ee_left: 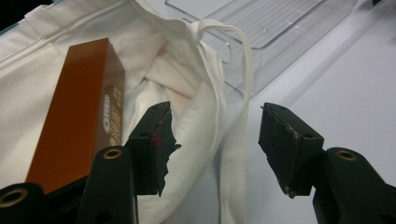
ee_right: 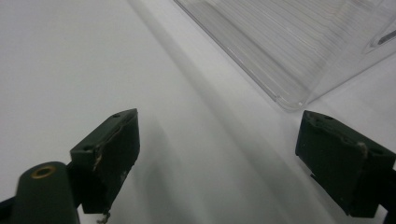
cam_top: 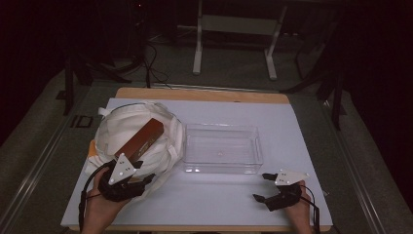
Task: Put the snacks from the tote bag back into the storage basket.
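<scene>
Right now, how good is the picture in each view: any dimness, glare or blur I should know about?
High view: dim, dark surround, only the white table sheet lit; clear tray faint with small glints. Left gripper view: brown box and cloth bag sharp, near jaws soft. Right gripper view: the jaws' soft shadows on the sheet, the tray's corner catching light.

The high view is dim; the room around the bench (cam_top: 292, 126) is almost black, mostly at the upper left and right of the frame. Light falls from above on the white sheet, which looks pale grey-blue. The tray (cam_top: 222, 148) gives small glints at its lower edge. The picture is soft and a little grainy. In the two gripper views the light is stronger: the sheet is bright, and soft shadows lie under the tray (ee_right: 299, 56). The near claws are slightly blurred, and the bag (ee_left: 196, 107) is sharp.
</scene>
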Available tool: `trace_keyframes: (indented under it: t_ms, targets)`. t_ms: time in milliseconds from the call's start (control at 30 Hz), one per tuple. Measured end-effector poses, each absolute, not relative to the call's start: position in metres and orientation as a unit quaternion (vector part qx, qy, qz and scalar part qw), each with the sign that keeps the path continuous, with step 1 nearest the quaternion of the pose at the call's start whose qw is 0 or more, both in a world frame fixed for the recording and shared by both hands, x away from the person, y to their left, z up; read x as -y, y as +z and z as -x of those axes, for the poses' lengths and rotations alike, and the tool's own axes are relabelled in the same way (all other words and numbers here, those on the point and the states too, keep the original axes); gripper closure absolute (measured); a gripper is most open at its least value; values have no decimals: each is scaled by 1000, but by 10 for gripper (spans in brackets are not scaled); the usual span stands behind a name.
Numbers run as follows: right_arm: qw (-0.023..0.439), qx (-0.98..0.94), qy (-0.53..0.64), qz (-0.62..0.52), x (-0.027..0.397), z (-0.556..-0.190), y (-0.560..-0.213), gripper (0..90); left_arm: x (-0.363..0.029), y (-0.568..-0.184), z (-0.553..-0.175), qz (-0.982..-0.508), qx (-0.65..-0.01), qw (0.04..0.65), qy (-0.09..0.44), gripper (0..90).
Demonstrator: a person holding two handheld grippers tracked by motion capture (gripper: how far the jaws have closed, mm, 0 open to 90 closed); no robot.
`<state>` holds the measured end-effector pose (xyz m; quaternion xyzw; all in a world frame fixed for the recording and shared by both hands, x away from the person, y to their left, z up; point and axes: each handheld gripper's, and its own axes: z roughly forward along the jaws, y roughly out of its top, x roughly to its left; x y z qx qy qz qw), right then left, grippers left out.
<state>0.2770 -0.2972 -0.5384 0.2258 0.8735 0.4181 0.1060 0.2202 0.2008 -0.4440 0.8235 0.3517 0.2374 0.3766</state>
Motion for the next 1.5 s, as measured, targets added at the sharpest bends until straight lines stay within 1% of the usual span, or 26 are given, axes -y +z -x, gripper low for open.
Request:
trace_keyframes:
  t_ms: [533,1500]
  targets:
    - [108,-874,417,-225,297,-277,-538,138,-213,-438,-234,-829,-361,357,234,439]
    - [111,-874,416,-224,296,-276,-538,138,-227,-428,-265,-847,-378,296,228,421]
